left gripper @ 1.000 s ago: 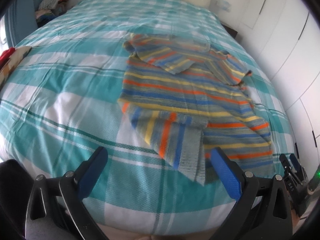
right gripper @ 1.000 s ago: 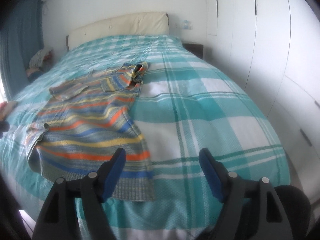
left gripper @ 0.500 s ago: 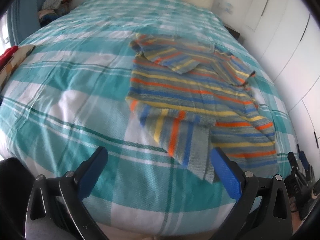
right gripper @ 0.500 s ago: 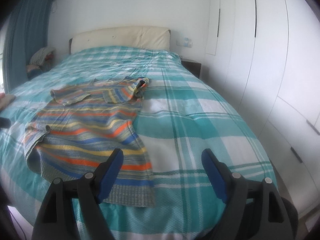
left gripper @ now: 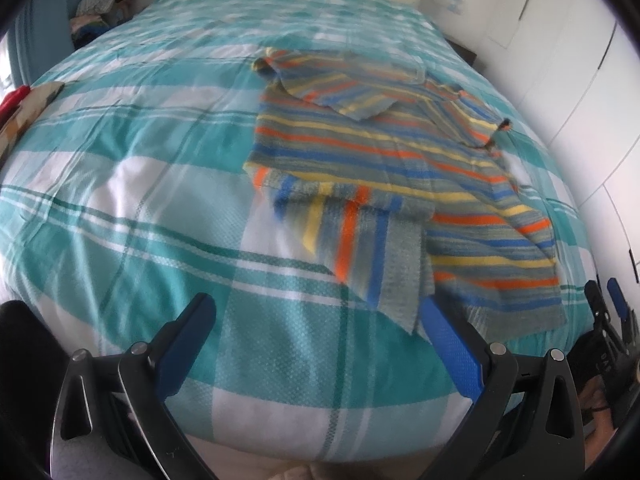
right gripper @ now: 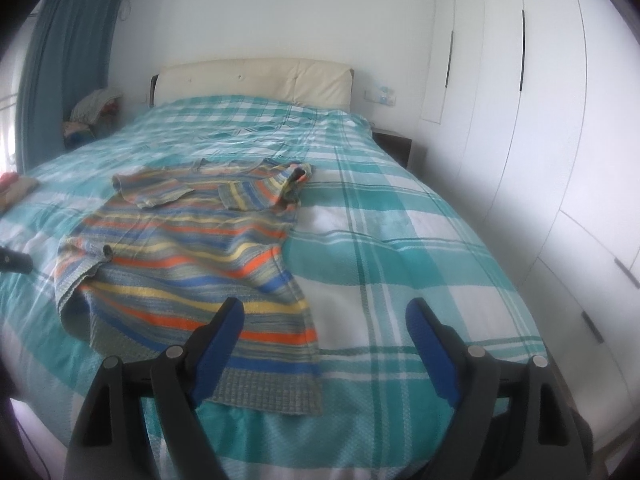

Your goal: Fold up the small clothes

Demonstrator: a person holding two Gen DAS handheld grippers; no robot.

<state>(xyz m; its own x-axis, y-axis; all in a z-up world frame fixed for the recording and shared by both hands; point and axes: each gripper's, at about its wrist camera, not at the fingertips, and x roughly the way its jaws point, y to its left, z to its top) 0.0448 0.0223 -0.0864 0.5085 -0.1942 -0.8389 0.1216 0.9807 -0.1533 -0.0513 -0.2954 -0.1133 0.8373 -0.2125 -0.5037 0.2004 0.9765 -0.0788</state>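
A striped knit shirt point(left gripper: 400, 152) in orange, blue, yellow and grey lies flat on the bed, sleeves folded in across the chest and one lower corner turned over. It also shows in the right wrist view point(right gripper: 188, 248). My left gripper point(left gripper: 316, 312) is open and empty above the bed's near edge, its right finger close to the folded corner. My right gripper point(right gripper: 324, 316) is open and empty, its left finger over the shirt's hem. The right gripper also shows at the far right of the left wrist view point(left gripper: 608, 304).
The bed point(right gripper: 400, 240) has a teal and white plaid cover and a cream headboard point(right gripper: 256, 80). White wardrobe doors point(right gripper: 540, 100) run along the right. A pile of clothes point(left gripper: 104, 0) sits by the curtain, and a red and beige item point(left gripper: 24, 108) lies at the bed's left edge.
Both grippers have stayed open and empty. The right wrist view has tilted up, showing more wall and headboard. The left gripper has shifted so the shirt sits further right in its view.
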